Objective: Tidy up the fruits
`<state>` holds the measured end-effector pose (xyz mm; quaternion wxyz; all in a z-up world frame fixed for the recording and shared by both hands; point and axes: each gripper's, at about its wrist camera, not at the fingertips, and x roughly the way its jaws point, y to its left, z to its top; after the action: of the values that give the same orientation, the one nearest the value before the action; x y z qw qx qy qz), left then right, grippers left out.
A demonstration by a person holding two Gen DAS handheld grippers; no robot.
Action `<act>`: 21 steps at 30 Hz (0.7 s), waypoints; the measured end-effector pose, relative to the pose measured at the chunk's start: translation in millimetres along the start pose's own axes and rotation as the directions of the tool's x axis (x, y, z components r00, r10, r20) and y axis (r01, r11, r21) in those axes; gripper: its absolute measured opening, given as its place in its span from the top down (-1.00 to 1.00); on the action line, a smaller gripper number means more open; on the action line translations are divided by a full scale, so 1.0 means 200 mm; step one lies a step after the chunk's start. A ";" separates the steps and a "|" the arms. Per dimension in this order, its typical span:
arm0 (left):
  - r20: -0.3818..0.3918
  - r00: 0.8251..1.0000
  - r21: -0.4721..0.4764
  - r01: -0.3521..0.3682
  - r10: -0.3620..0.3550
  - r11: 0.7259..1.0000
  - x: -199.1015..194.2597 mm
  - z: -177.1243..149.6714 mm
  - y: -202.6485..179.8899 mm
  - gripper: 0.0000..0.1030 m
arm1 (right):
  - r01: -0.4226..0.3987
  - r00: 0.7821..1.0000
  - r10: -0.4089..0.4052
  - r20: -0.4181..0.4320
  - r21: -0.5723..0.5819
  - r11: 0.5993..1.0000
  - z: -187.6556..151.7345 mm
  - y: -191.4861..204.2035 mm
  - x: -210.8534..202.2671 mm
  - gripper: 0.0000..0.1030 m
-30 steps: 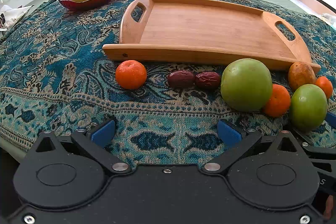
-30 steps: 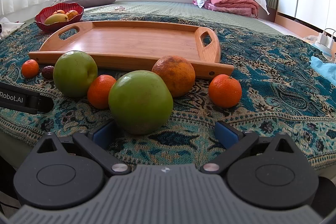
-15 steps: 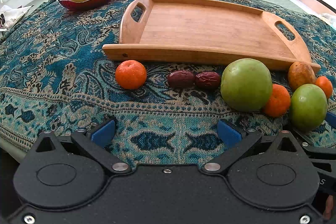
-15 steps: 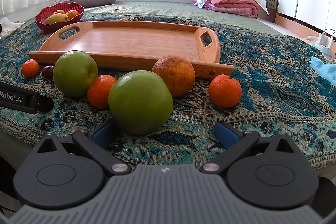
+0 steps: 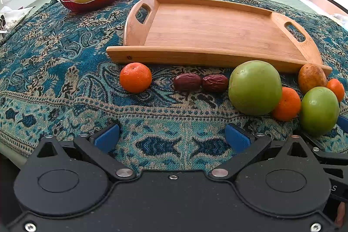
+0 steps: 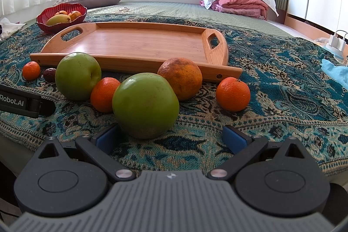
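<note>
both grippers, left [image 5: 171, 137] and right [image 6: 170, 137], fingers wide apart, empty. fruits lined along bed's near edge before empty wooden tray [image 6: 139, 45]; nearest green apple [image 6: 145, 104] sits just ahead of right fingers, likely first pick.

Both grippers sit low and level, side by side. The left gripper [image 5: 171, 137] has its blue fingers [image 5: 236, 136] spread wide, gripping nothing. The right gripper [image 6: 170, 138] is likewise wide apart, fingers [image 6: 233, 139] bare.
</note>
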<state>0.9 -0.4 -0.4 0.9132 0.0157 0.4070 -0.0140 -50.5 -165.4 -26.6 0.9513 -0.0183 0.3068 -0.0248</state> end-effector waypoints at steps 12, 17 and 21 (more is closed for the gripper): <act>0.011 1.000 0.020 -0.011 0.011 1.000 -0.02 0.00 -0.02 -1.00 | 0.004 1.000 -0.004 0.022 0.012 1.000 -0.02 0.00 -0.02 -1.00; 0.033 0.999 0.033 -0.027 0.026 0.999 -0.03 -0.01 -0.03 -1.00 | 0.000 1.000 0.000 0.018 0.016 1.000 -0.02 -0.01 -0.01 -1.00; 0.046 0.999 0.029 -0.008 0.006 1.000 -0.02 -0.03 -0.01 -1.00 | 0.004 0.999 -0.004 0.032 0.014 1.000 -0.02 0.00 -0.02 -1.00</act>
<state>-6.2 -2.5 -0.5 0.9220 0.0301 0.3855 -0.0171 -56.4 -165.4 -27.6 0.9561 -0.0128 0.2913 -0.0286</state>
